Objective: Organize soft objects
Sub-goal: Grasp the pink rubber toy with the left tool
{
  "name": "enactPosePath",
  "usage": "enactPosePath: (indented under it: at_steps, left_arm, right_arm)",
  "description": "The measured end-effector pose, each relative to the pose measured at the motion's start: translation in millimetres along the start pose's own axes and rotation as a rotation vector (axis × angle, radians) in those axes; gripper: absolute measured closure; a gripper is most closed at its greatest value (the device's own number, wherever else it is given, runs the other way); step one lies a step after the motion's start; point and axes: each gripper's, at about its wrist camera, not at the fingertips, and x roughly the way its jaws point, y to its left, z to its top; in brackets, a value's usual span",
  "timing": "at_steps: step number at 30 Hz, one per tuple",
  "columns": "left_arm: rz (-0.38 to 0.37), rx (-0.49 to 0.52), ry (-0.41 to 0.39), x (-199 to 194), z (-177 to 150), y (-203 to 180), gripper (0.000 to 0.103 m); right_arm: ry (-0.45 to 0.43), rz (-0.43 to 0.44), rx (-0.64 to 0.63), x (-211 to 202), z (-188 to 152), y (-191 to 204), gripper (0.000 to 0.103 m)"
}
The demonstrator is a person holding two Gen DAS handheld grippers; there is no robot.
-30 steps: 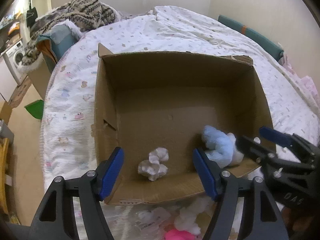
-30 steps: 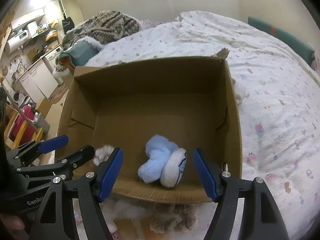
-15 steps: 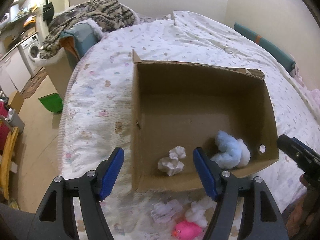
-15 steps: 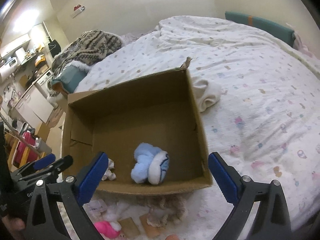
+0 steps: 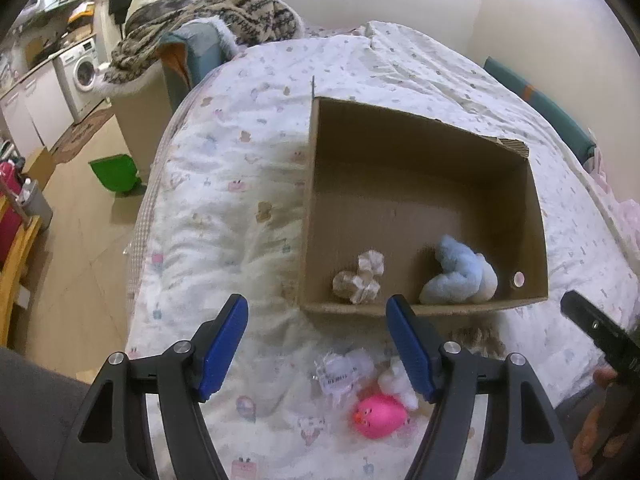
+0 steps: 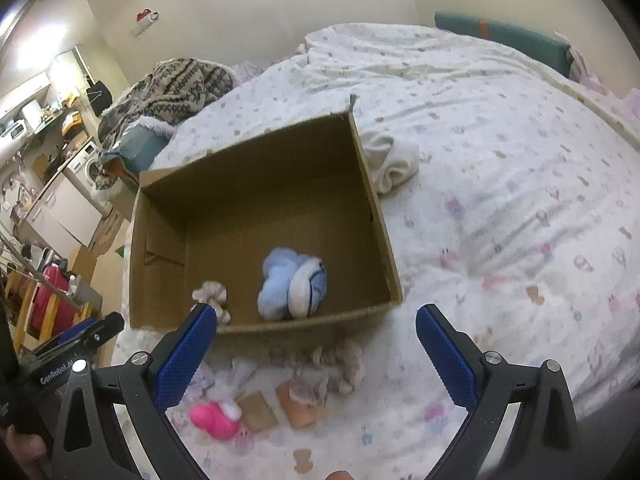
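Soft toys first: the blue plush (image 6: 290,286) and beige scrunchie (image 5: 359,278) lie in the cardboard box (image 6: 372,208) by its near wall, on the bed (image 6: 500,160). Outside that wall sit a pink duck (image 5: 380,416), a white fluffy bit (image 5: 396,378), a clear packet (image 5: 342,368), a brown knit thing (image 6: 320,368) and two tan pads (image 6: 256,412). A cream cloth (image 6: 390,160) lies off the box's right side. Both grippers, left (image 5: 316,350) and right (image 6: 316,356), gape wide, holding nothing. Compared with a second ago both have backed out of the box, the right one spreading wider.
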Motion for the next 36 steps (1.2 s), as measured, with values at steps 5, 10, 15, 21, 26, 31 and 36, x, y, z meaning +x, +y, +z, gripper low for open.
enactPosePath:
  at_steps: [5,10,15,21,26,31,36]
  left_arm:
    - [-0.01,-0.042,0.019,-3,-11,8,0.034]
    - [-0.086,-0.03,0.137,12,-33,-4,0.034]
    - [-0.146,0.06,0.303,44,-62,-33,0.035]
    - [-0.133,0.148,0.369,70,-78,-55,0.064]
    - [-0.144,0.147,0.372,69,-78,-57,0.073]
    - [-0.136,0.162,0.354,47,-73,-50,0.073]
    - [-0.119,0.107,0.311,27,-63,-32,0.073]
  right_arm:
    - [0.039,-0.012,0.016,0,-14,1,0.0]
    - [0.111,-0.019,0.023,8,-26,3,0.0]
    - [0.122,-0.032,0.03,12,-28,2,0.0]
    - [0.138,-0.017,0.082,17,-25,-7,0.0]
    - [0.156,-0.007,0.131,23,-23,-18,0.0]
    - [0.215,0.007,0.187,33,-26,-29,0.0]
    - [0.371,0.147,0.26,58,-39,-33,0.025]
